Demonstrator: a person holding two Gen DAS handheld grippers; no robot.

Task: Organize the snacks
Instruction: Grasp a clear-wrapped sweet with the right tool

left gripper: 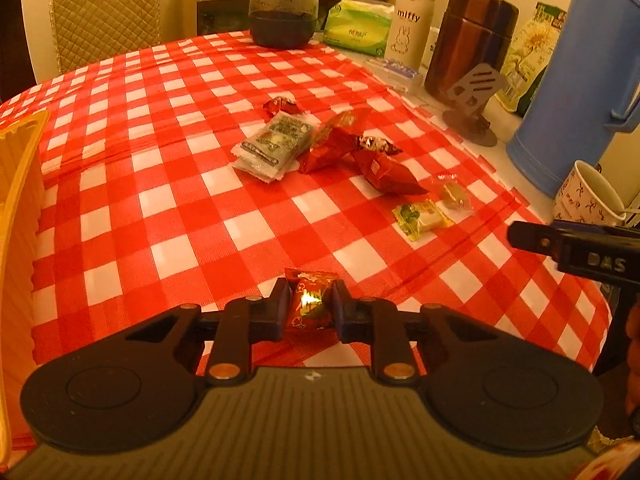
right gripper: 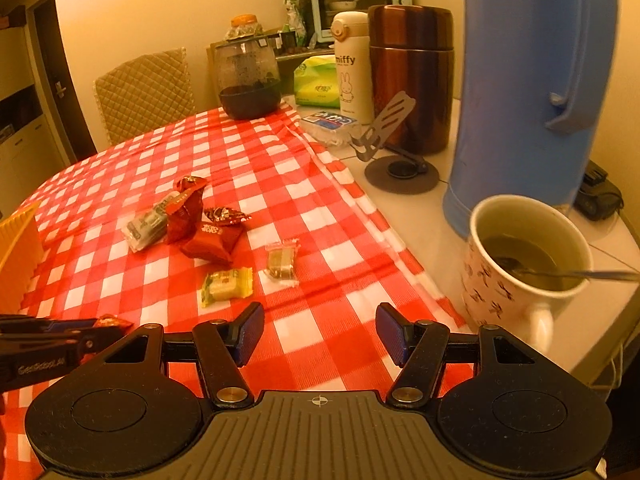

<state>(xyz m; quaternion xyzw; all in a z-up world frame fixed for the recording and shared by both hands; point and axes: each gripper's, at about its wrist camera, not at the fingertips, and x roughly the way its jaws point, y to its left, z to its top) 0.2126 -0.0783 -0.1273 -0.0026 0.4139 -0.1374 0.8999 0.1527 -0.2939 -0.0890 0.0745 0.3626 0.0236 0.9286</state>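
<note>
My left gripper [left gripper: 310, 304] is shut on a small red snack packet [left gripper: 310, 302], held just above the red checked tablecloth [left gripper: 160, 184]. It also shows at the left edge of the right wrist view [right gripper: 110, 323]. My right gripper [right gripper: 320, 338] is open and empty above the cloth near its right edge. Loose snacks lie mid-table: a grey-green packet [left gripper: 276, 144], red packets [left gripper: 332, 140], a yellow-green candy [left gripper: 422, 218] and a clear-wrapped candy [left gripper: 454, 194]. A yellow container [left gripper: 18, 208] stands at the far left.
Along the right side stand a blue thermos jug [right gripper: 532, 92], a patterned mug with liquid and a spoon [right gripper: 524, 256], a brown flask [right gripper: 412, 76], a white bottle [right gripper: 352, 64], a phone stand [right gripper: 396, 160] and a dark glass jar [right gripper: 248, 80]. A padded chair [right gripper: 144, 92] is behind the table.
</note>
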